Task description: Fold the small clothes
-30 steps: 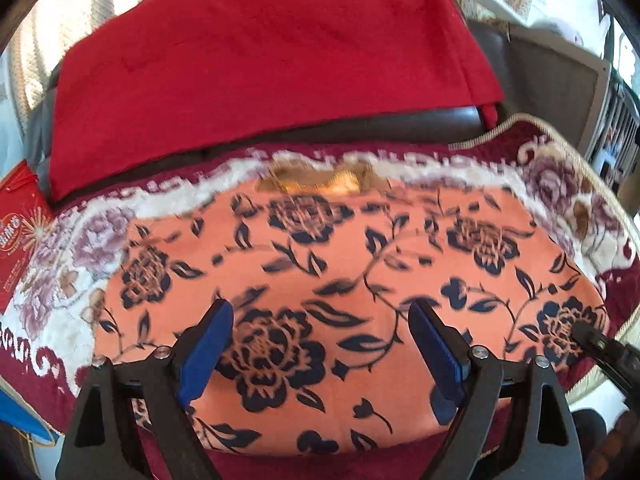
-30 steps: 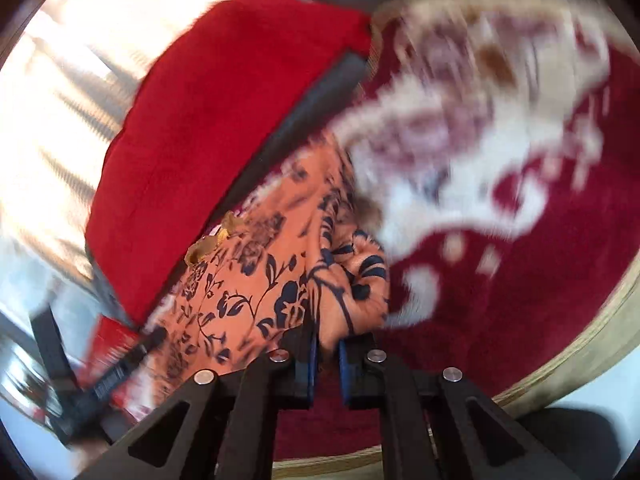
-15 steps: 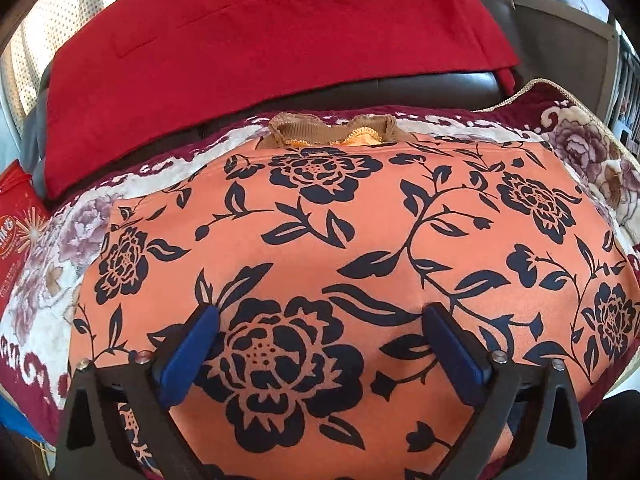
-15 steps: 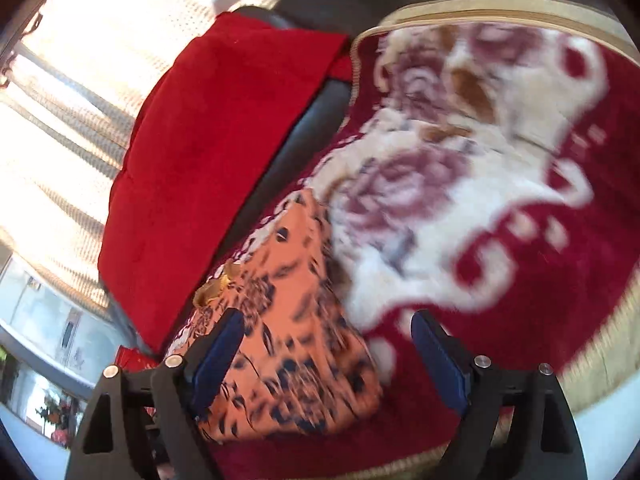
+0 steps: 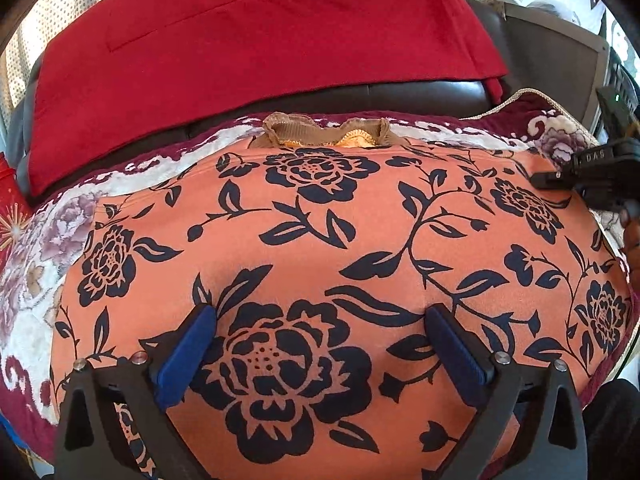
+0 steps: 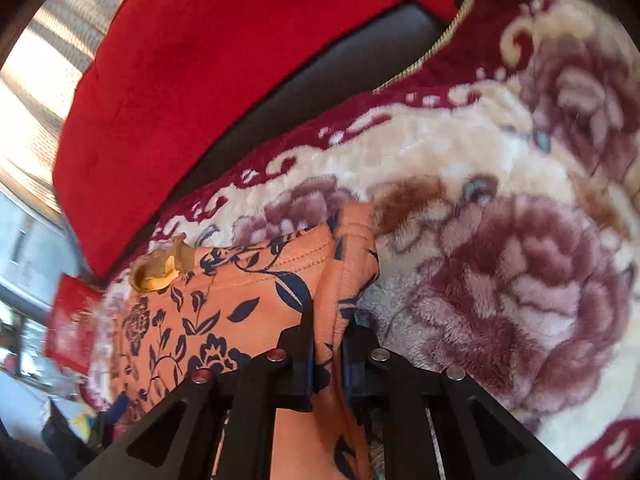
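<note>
Orange flowery cloth [image 5: 320, 216] is pinched at its edge by the right tongs [image 6: 327, 344]; left tongs [image 5: 320, 344] hang wide apart above. Lift slowly, keep the edge straight.

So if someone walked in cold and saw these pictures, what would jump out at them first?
The orange garment with navy flowers fills the middle, spread on a plush cream-and-maroon floral blanket. A bright red cloth drapes the dark sofa back behind it. The right gripper pinches the garment's edge, while the left gripper hangs open above the print.
</note>
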{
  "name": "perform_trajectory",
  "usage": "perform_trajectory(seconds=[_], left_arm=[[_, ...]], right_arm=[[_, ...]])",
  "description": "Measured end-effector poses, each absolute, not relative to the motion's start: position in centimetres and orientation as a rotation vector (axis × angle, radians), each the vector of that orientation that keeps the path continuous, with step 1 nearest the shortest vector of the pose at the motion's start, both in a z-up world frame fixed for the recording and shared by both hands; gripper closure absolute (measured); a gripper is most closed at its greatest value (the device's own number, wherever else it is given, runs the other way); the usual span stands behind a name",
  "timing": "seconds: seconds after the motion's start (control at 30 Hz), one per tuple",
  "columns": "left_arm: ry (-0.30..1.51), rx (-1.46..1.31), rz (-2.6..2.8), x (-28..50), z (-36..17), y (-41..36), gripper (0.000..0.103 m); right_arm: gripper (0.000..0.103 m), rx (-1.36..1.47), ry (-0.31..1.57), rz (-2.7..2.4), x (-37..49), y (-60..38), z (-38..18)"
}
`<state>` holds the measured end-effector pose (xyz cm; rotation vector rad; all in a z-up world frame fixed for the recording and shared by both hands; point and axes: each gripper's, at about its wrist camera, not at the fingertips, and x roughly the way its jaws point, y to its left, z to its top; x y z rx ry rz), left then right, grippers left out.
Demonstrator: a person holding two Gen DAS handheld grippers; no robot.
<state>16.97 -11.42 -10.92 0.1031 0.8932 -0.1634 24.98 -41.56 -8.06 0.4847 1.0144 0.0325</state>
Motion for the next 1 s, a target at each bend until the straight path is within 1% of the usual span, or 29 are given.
perform_trajectory(seconds=[0.07,0.1,0.13,0.17,0.2,0.23,0.27,0.3,0.33,0.4,0.5,0.6,0.7,0.73,0.83,0.87,0.9,0.93,0.97,1.0], left_arm=[[0.893,0.100,-0.173,17.0,-10.9,-11.3,0.000],[0.891,0.097,-0.175,17.0,-10.9,-11.3,0.000],[0.889,0.095,-0.174,17.0,-10.9,-11.3,0.000],[0.890,0.096,-0.171,17.0,-10.9,-11.4,0.000],[0.896,0.097,-0.169,17.1,-10.9,-11.4,0.000],[0.906,0.097,-0.170,17.2,-10.7,-11.4,0.000],[0.921,0.093,-0.177,17.2,-10.5,-11.2,0.000],[0.931,0.088,-0.185,17.1,-10.2,-10.9,0.000],[0.935,0.080,-0.182,17.0,-10.0,-10.4,0.000],[0.938,0.057,-0.147,16.5,-9.6,-9.3,0.000],[0.947,-0.022,-0.112,15.4,-8.9,-7.3,0.000],[0.921,-0.114,-0.067,13.7,-8.0,-4.2,0.000],[0.881,-0.210,0.023,12.1,-7.7,-0.1,0.000],[0.883,-0.254,0.063,11.8,-7.9,1.6,0.000],[0.973,-0.434,0.157,11.7,-10.2,7.0,0.000],[1.003,-0.479,0.163,11.8,-11.1,8.0,0.000],[1.031,-0.514,0.165,11.9,-12.0,8.8,0.000],[1.047,-0.535,0.156,12.0,-12.7,9.4,0.012],[1.047,-0.503,0.152,12.0,-13.0,9.7,0.036],[1.042,-0.452,0.153,12.0,-12.9,9.5,0.050]], right_arm=[[0.092,0.306,0.937,-0.006,23.9,-39.3,-5.2],[0.092,0.271,0.918,-0.018,23.8,-38.9,-4.7],[0.086,0.246,0.928,-0.054,24.1,-38.8,-5.1],[0.080,0.254,1.003,-0.110,25.1,-39.5,-6.9],[0.057,0.297,1.105,-0.155,26.2,-40.5,-9.2],[0.052,0.359,1.102,-0.163,26.1,-41.2,-9.6],[0.048,0.417,1.055,-0.167,25.4,-41.8,-9.1],[0.030,0.407,1.040,-0.195,24.7,-41.6,-8.1],[0.022,0.371,1.012,-0.214,23.9,-41.1,-7.0],[0.022,0.292,0.918,-0.234,21.8,-40.0,-4.4],[0.017,0.297,0.819,-0.159,18.3,-37.8,-1.5],[0.012,0.288,0.793,-0.035,16.1,-34.6,-0.8],[0.012,0.256,0.820,0.074,15.3,-31.8,-2.5],[0.012,0.258,0.854,0.082,15.6,-31.2,-3.8],[0.012,0.331,0.995,0.055,16.8,-31.6,-8.8],[0.010,0.331,0.944,0.058,16.4,-31.6,-9.2],[0.002,0.321,0.895,0.081,15.8,-31.3,-9.1],[0.000,0.304,0.890,0.077,15.7,-30.9,-9.2],[0.000,0.277,0.889,0.069,15.5,-30.6,-9.2],[0.000,0.240,0.889,0.061,15.3,-30.1,-9.2]])
